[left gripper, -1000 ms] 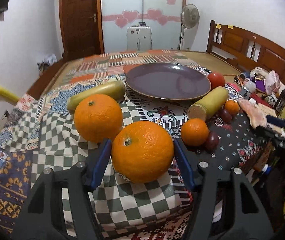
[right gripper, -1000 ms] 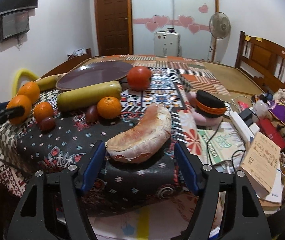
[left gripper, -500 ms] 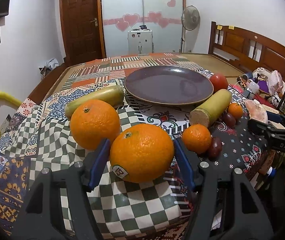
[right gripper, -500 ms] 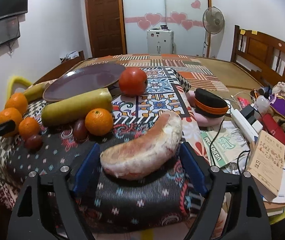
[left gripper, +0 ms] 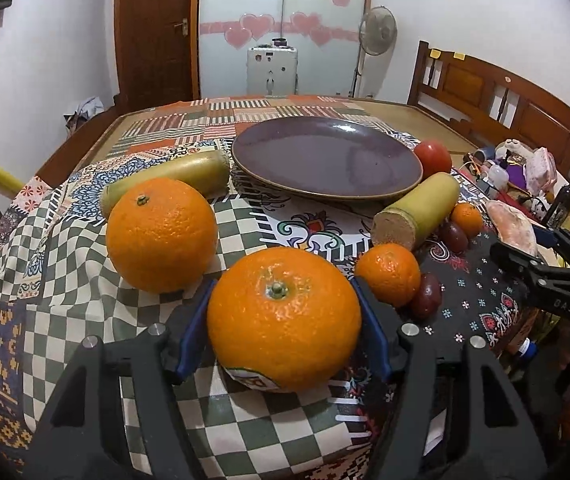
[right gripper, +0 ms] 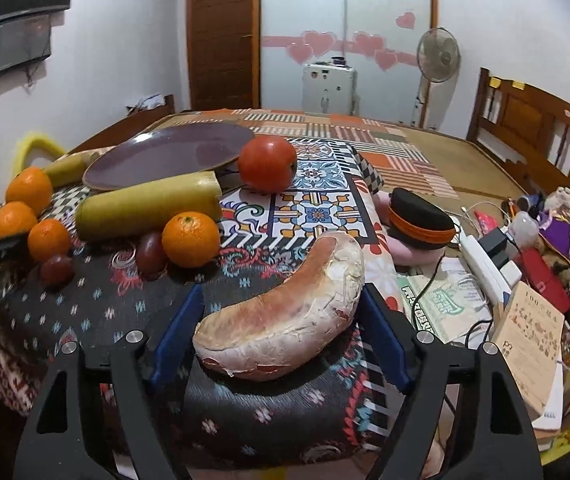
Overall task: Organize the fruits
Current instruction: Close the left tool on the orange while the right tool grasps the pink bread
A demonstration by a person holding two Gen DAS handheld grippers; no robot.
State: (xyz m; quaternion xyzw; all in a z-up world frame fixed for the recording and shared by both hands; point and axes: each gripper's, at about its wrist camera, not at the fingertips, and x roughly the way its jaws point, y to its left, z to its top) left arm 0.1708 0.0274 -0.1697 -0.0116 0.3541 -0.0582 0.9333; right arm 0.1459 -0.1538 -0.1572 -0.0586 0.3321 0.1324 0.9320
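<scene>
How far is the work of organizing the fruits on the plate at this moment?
Nothing looks done yet: the purple plate is bare. In hand: the left tool is clamped on a large orange, and the right tool, its jaws closing, straddles the curved pinkish fruit. Left on the cloth: another large orange, small oranges, the tomato and more.

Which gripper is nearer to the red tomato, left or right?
Right. The right gripper straddles the curved fruit just before the tomato; the left gripper is across the table.
</scene>
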